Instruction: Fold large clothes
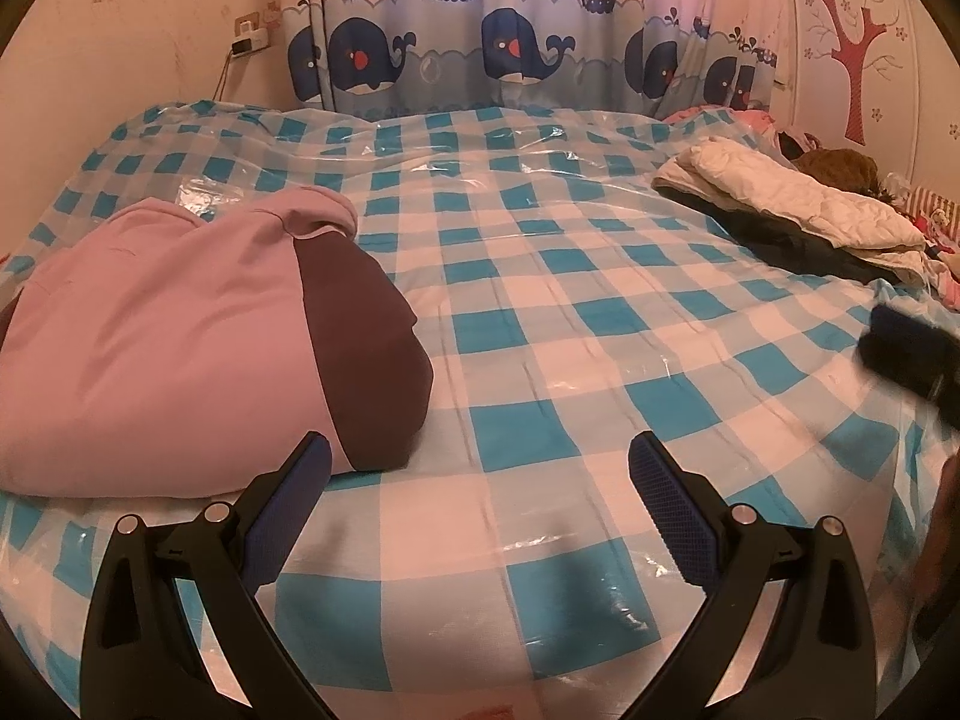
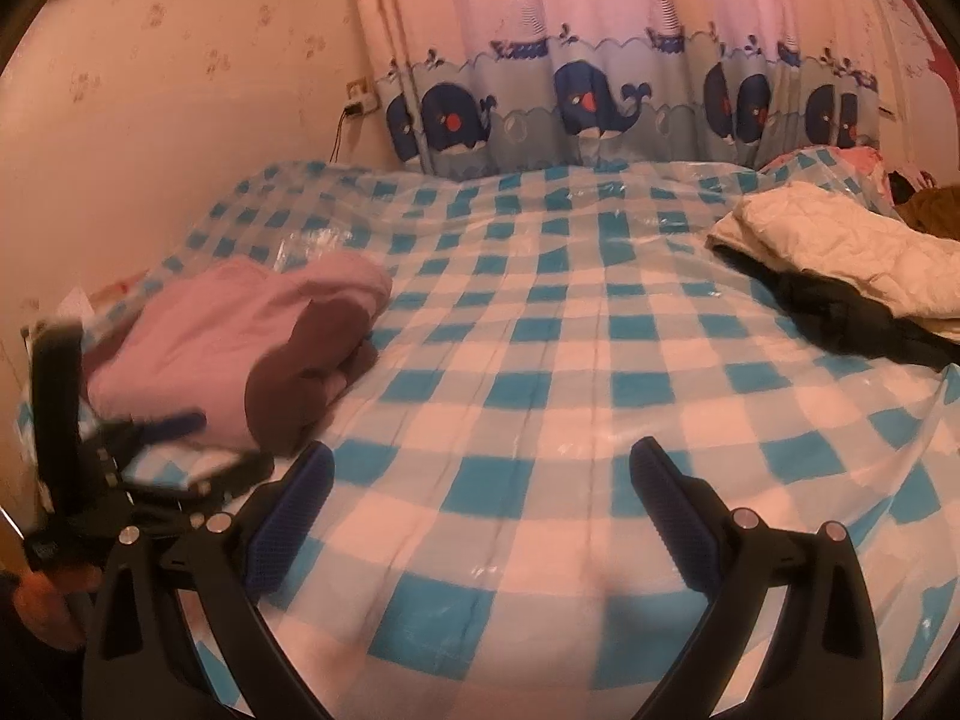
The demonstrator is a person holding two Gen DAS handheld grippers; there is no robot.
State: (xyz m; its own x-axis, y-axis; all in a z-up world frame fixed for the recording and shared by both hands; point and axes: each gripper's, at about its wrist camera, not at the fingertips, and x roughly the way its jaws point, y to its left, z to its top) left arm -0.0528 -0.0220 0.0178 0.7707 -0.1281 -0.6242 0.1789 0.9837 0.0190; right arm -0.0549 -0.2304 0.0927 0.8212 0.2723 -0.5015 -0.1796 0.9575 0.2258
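Left wrist view: my left gripper [image 1: 480, 468] hangs spread wide and empty over the checked bed cover [image 1: 540, 360]; the pink and brown garment [image 1: 180, 348] lies bundled just beside my left finger.
Right wrist view: my right gripper [image 2: 480, 474] is spread too, holding nothing; the garment sits far left, with 1 white and dark pile [image 2: 840, 264] far right.

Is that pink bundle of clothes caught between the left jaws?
No, the pink bundle lies on the checked bed, and the left gripper stands open and empty.

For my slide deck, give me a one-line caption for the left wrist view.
Open left gripper hovers over the checkered bed cover, folded pink-and-brown garment to its left, white and dark clothes piled at far right.
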